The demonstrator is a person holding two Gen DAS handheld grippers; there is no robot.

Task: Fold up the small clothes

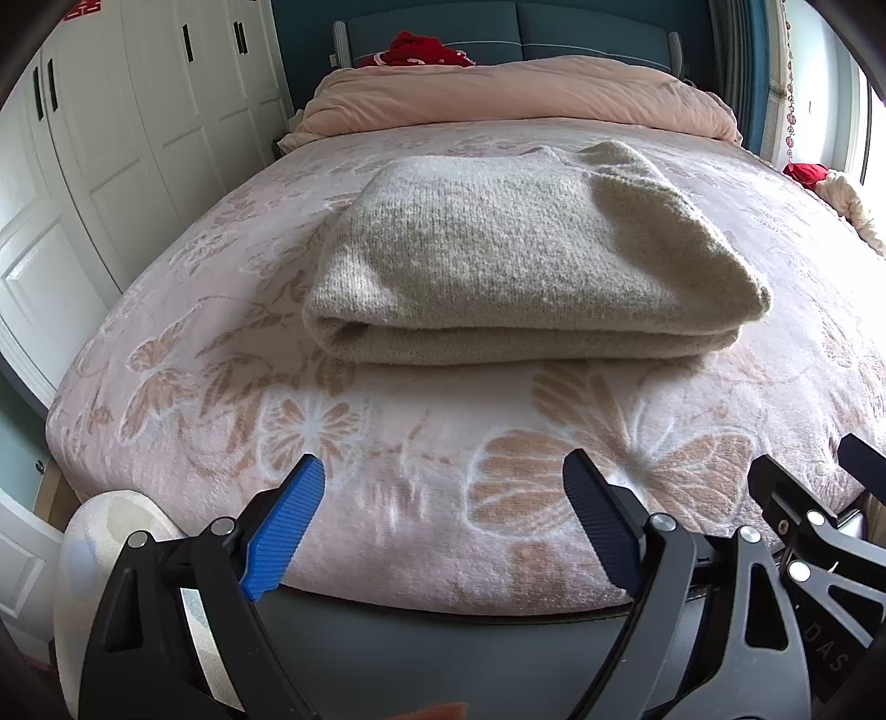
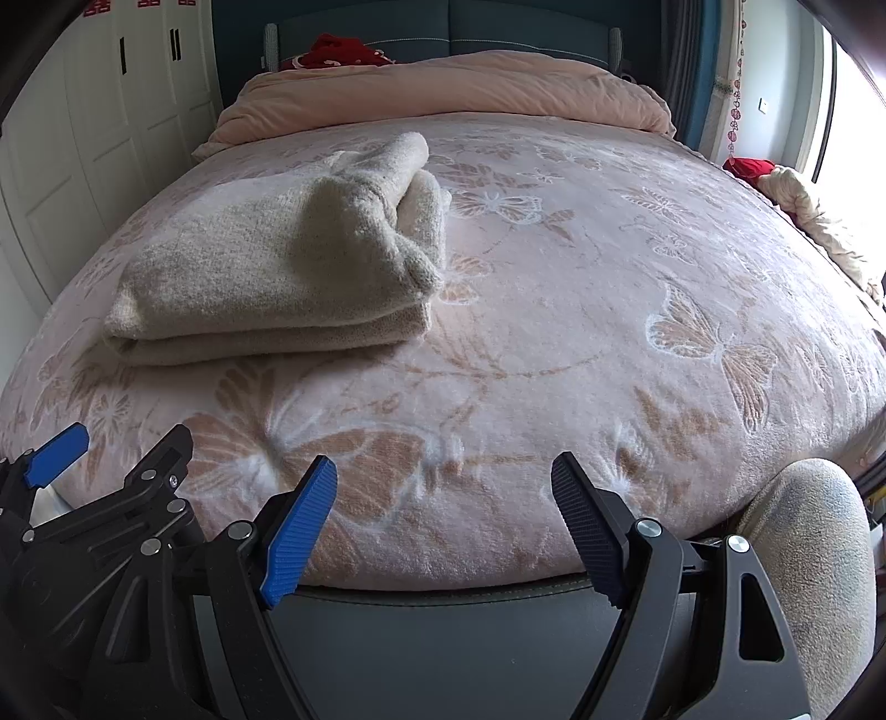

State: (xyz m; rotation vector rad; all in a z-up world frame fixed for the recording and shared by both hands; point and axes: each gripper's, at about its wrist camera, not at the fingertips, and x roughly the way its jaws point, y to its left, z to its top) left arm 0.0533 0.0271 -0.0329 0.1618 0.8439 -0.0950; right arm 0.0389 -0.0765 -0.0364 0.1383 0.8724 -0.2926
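Note:
A beige knitted sweater lies folded into a thick rectangle on the pink butterfly-patterned blanket. In the right wrist view the sweater is at the left. My left gripper is open and empty near the bed's front edge, well short of the sweater. My right gripper is open and empty beside it, to the right; its black frame shows in the left wrist view. The left gripper's blue pad shows in the right wrist view.
A rolled pink duvet lies across the bed's far end before a teal headboard, with red cloth behind it. White wardrobe doors line the left. Red and cream fabric lies at the bed's right edge.

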